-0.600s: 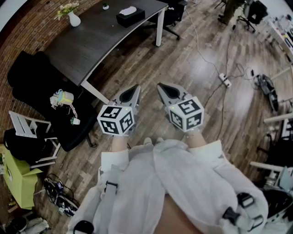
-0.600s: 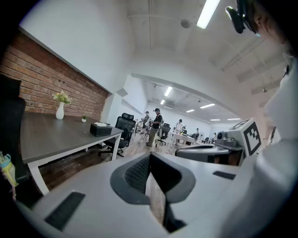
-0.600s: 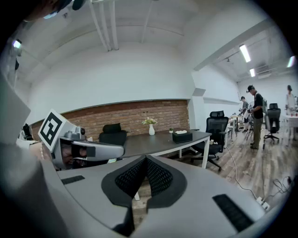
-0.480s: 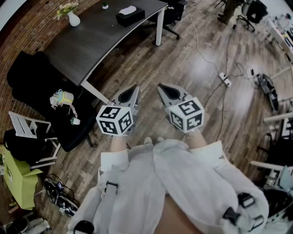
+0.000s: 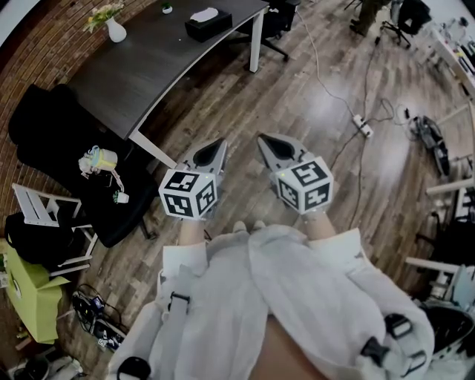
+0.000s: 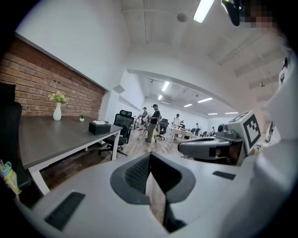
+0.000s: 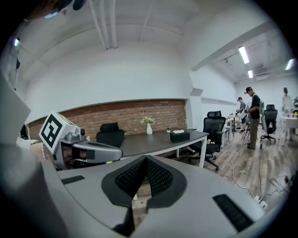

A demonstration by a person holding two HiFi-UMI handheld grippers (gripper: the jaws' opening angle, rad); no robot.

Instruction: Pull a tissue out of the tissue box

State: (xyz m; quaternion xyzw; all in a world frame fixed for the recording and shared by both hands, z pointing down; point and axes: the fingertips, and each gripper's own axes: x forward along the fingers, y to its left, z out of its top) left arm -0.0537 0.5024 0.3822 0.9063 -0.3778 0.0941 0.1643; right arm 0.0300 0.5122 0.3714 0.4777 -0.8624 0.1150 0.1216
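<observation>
The black tissue box, with a white tissue sticking out of its top, sits near the far end of the dark desk. It is small and distant in the left gripper view and the right gripper view. Both grippers are held side by side in front of the person's chest, over the wooden floor and well short of the desk. The left gripper is shut with nothing between its pads. The right gripper also looks shut and empty.
A white vase of flowers stands at the desk's left end. Black office chairs stand beyond the desk, and a dark seat with small items is at the left. A power strip and cable lie on the floor. People stand far off.
The head view has shifted slightly, so the desk and the tissue box sit a little higher in the picture. Both grippers keep their places side by side and stay shut.
</observation>
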